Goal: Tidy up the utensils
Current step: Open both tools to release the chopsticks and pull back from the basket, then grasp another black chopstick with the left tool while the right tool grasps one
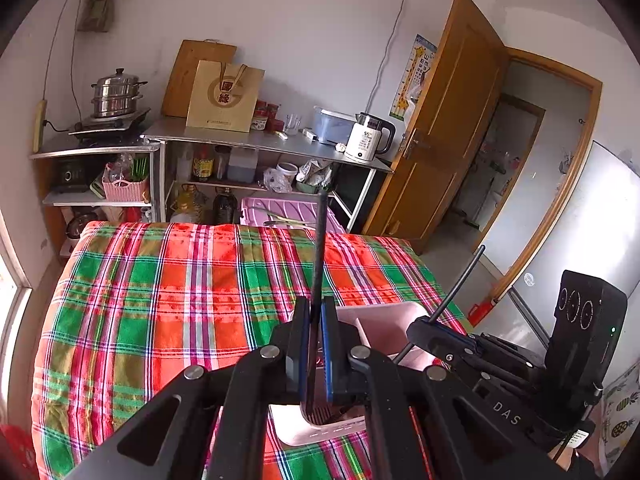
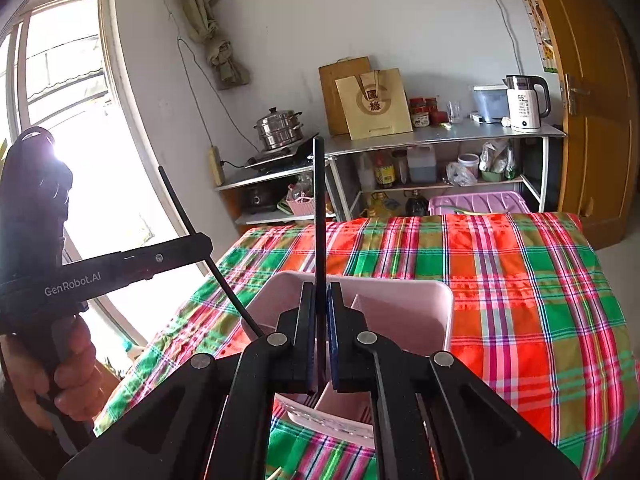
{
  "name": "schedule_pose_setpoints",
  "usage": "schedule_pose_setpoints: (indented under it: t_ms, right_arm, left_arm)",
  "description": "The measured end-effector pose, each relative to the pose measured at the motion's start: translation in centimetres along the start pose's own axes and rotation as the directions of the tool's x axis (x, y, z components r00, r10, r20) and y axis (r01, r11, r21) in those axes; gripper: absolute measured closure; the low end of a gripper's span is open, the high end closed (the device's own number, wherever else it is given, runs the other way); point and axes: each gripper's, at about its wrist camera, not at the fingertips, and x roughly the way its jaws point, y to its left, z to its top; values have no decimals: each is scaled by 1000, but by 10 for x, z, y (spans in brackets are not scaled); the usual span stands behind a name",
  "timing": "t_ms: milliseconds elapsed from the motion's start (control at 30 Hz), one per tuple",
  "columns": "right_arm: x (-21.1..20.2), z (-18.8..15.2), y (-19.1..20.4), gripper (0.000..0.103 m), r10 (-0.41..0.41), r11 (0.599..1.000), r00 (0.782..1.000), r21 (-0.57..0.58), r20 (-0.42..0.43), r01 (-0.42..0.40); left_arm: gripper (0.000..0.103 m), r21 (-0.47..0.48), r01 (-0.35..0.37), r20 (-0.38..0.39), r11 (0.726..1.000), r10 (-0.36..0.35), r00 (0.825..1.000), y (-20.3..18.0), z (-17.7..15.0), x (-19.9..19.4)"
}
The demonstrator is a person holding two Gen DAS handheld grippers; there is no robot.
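white walls (image 1: 300, 12), bright window (image 2: 64, 80), open wooden door (image 1: 452, 120), steel shelving (image 1: 260, 140), plaid-covered table (image 1: 180, 300)

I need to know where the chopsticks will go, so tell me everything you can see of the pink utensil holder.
The pink utensil holder looks like smooth, pale pink plastic: a rectangular box with rounded corners and an open top. An inner wall splits it into compartments, and a row of small slots runs along its near wall. It stands upright on the plaid tablecloth, just below both grippers. Its inside is mostly hidden, so its contents cannot be told.
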Motion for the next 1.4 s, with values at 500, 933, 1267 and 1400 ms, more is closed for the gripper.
schedule_pose_setpoints:
  t_ms: [500, 933, 1267, 1400]
  right_arm:
    - [-61, -10, 2, 83, -36, 999, 999, -38, 39, 38]
    - [-151, -81, 7, 83, -66, 996, 996, -55, 62, 70]
    - [-161, -126, -7, 83, -90, 996, 996, -3, -13, 90]
    - [-156, -135, -12, 83, -100, 995, 994, 3, -37, 100]
  left_arm:
    - [83, 11, -32, 90, 999, 31, 995, -11, -25, -59]
    - [83, 71, 9, 72, 997, -14, 997, -52, -133, -123]
    - [83, 55, 58, -56, 997, -55, 997, -58, -197, -107]
    - [83, 49, 67, -96, 997, -62, 993, -60, -208, -94]
